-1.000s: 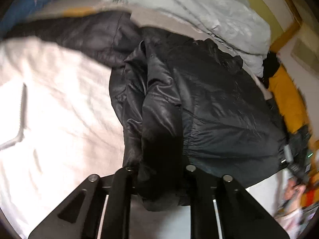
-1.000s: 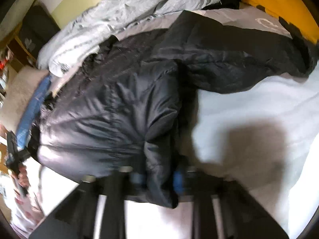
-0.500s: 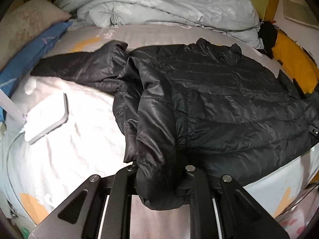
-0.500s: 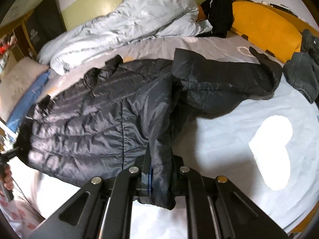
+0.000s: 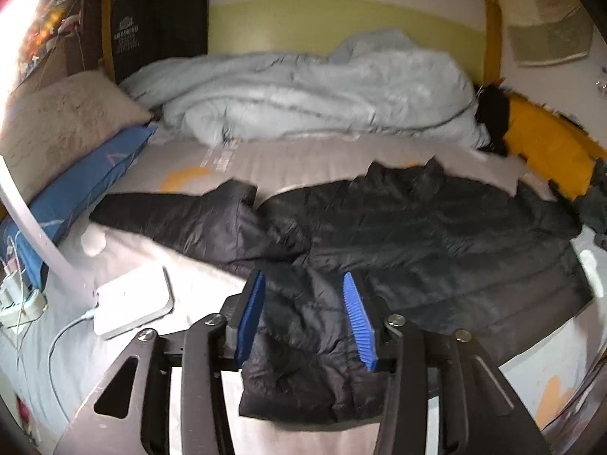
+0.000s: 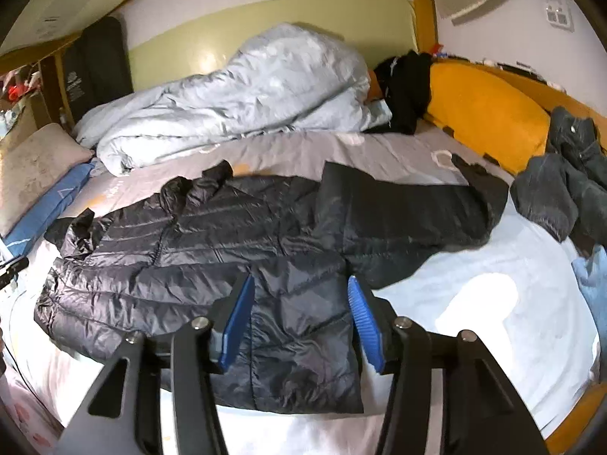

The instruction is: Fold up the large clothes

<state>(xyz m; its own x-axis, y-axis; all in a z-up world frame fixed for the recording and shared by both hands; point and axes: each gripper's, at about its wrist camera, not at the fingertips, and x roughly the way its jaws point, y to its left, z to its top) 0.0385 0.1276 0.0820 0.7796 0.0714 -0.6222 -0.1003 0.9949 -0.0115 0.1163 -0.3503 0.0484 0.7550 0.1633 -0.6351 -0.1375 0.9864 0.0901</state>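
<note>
While both sets of jaws are opening, the black puffer jacket point(image 5: 436, 235) lies spread across the bed point(image 5: 303, 159), collar toward the crumpled grey duvet point(image 5: 303, 91) at the far side.

Left hand-held gripper point(image 5: 303, 318): blue pads apart, jacket hem seen in the gap below, pads not pressing on it. Nothing gripped.

Right hand-held gripper point(image 6: 299, 322): same story, pads spread wide, jacket's other hem corner point(image 6: 296, 360) seen between them, fabric loose, not clamped.

Relative to the jacket:
- one sleeve point(image 5: 170, 220) stretches out toward the blue pillow point(image 5: 76, 193); the other sleeve point(image 6: 409, 204) stretches toward the yellow cushion point(image 6: 485, 113).
- white flat device point(image 5: 132, 303) with a cable sits on the sheet just beside the pillow-side sleeve, not touching it.
- dark denim pile point(image 6: 569, 174) lies beyond the cushion-side cuff, near but apart.
- black garment point(image 6: 406, 87) is wedged between duvet and yellow cushion, well clear of the jacket.

Both hem corners are rumpled; the body lies mostly flat.
</note>
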